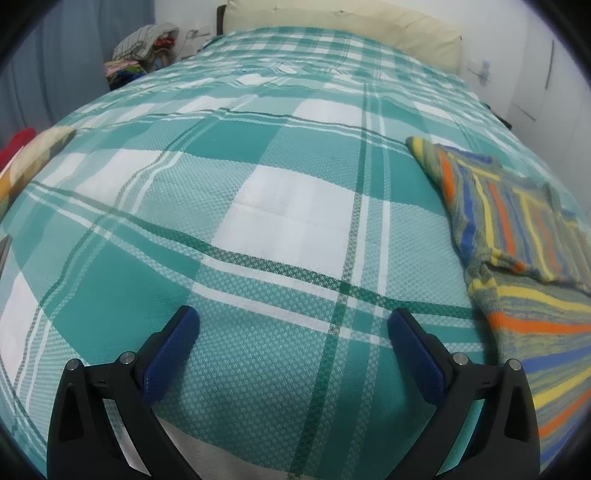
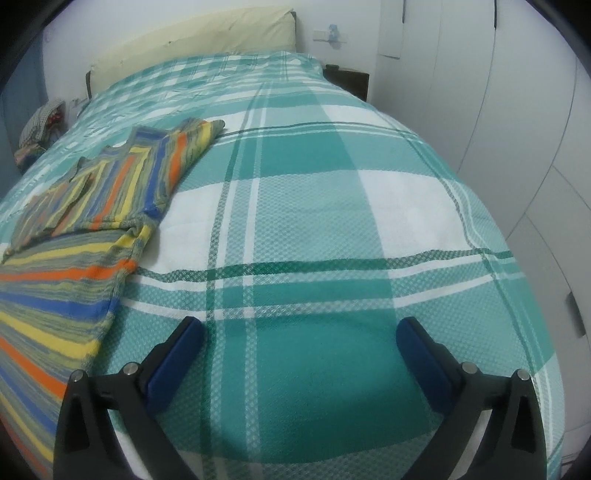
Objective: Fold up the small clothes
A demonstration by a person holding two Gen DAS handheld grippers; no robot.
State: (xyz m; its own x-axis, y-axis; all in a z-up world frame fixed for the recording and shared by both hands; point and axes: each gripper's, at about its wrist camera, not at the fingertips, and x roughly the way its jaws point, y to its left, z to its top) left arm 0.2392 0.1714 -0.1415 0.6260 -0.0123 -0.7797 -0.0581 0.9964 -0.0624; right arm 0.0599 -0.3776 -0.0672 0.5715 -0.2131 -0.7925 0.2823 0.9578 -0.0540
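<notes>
A small striped garment [image 1: 517,236] in orange, yellow, blue and grey lies on the teal and white checked bedspread [image 1: 266,206], with its top part folded over the lower part. In the left wrist view it is at the right edge, to the right of my left gripper [image 1: 293,325], which stands open over bare bedspread. In the right wrist view the same striped garment [image 2: 85,229] fills the left side. My right gripper [image 2: 301,330] is open too, just right of the garment's edge, with only bedspread [image 2: 332,206] between its blue pads.
A cream headboard [image 1: 351,26] closes the far end of the bed. A pile of clothes [image 1: 144,48] sits beside the bed at the far left. White wardrobe doors [image 2: 517,110] run along the right side. A dark nightstand [image 2: 349,79] stands by the headboard.
</notes>
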